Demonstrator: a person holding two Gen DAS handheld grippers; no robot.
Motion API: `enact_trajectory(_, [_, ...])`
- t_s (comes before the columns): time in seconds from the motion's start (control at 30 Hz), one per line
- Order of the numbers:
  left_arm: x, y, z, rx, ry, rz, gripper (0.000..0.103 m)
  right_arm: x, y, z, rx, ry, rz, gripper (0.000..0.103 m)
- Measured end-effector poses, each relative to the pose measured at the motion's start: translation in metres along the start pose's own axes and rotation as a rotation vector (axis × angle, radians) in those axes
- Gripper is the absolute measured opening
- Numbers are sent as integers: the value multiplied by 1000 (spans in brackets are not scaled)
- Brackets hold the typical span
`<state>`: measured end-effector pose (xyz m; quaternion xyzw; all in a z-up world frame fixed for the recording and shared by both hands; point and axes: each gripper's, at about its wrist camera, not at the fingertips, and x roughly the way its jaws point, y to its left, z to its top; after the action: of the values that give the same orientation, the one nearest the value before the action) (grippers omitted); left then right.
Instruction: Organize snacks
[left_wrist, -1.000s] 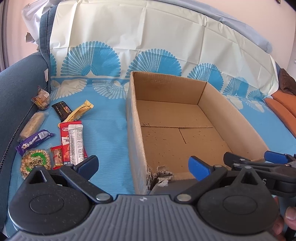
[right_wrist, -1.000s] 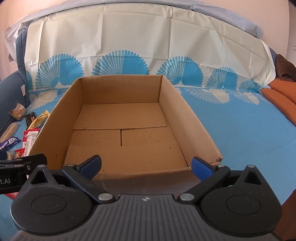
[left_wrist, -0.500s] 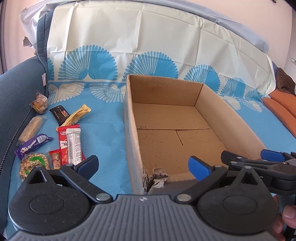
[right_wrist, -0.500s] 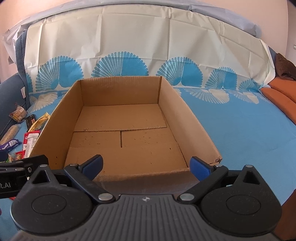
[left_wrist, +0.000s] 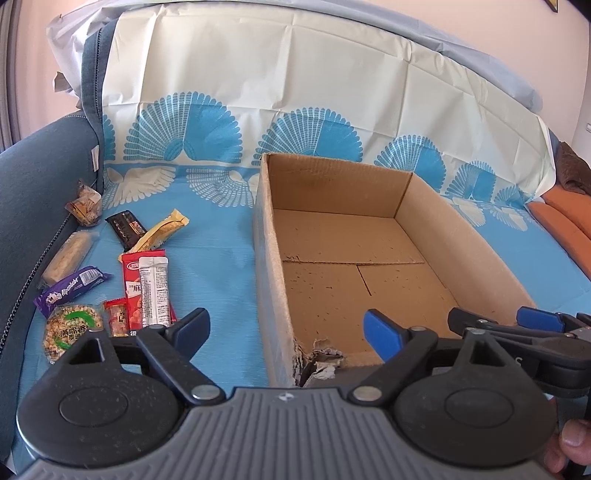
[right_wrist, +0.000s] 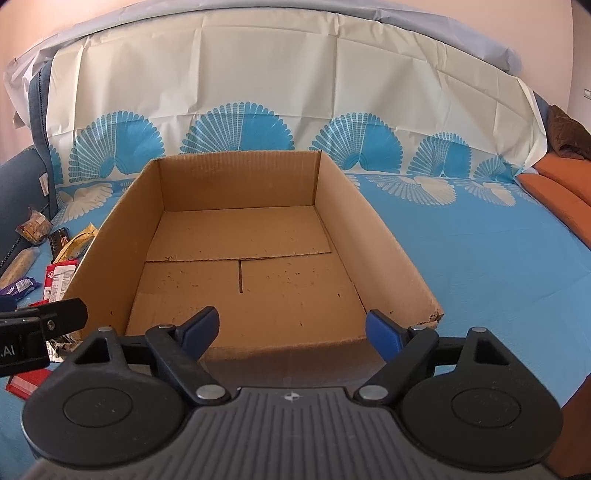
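The left gripper (left_wrist: 286, 330) has just been closing slightly; its jaws stand wide apart with nothing between them, over the cardboard box's (left_wrist: 271, 280) torn near-left corner. The right gripper (right_wrist: 291, 330), likewise just narrowed, is spread and grips nothing, above the box's near wall. Beyond, the box interior holds nothing. The snacks (left_wrist: 147, 288) lie on the blue cloth (left_wrist: 221, 266) left of the box, apart from both grippers.

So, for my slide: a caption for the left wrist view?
Open tongs hang before an empty cardboard box, wrapped snacks lying beside it on a blue cloth.
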<state>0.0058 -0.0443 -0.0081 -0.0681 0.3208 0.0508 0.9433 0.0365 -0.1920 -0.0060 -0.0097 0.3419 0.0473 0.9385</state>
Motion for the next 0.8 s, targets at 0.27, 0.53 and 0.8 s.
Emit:
enact_trajectory(0.27, [-2,2,0,-1,-32,18,64,0,0,0,1,-6,-1,87])
enact_trajectory(0.53, [-8,24,8,-4,-26,3,18,-4,7,0,6,-63,28,52])
enact_trajectory(0.8, [-3,125,61,17,91,70,33,-35,67,0,-145,-238,306,44])
